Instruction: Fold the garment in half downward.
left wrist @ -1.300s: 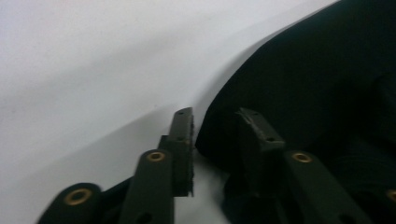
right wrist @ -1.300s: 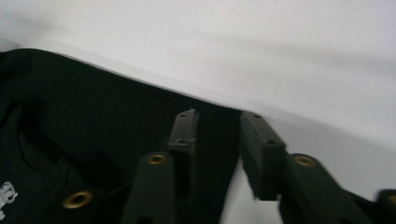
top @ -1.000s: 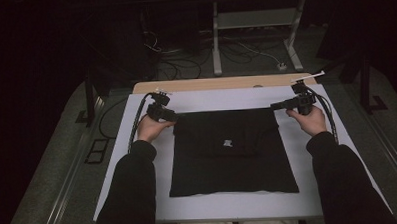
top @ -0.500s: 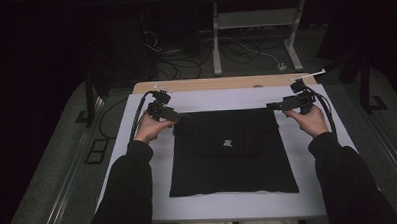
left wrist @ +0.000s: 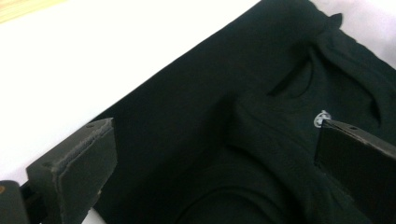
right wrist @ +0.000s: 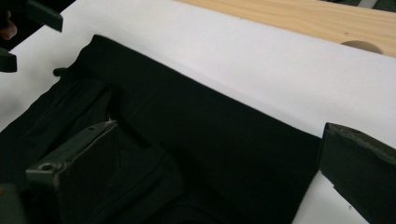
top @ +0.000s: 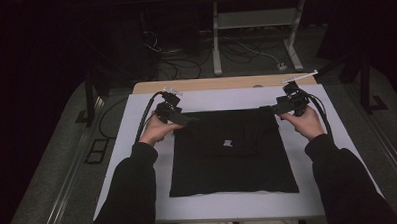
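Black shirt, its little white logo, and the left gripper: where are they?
Shirt (top: 233,171): high view, lower front cloth.
Logo (top: 228,142): high view, the white print.
Left gripper (top: 191,121): high view, between its tips.

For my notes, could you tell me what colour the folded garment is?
Black garment with a small white mark, clearest in the high view.

White sheet (top: 236,98) over wooden tabletop (top: 210,84); floor cables (top: 234,53).
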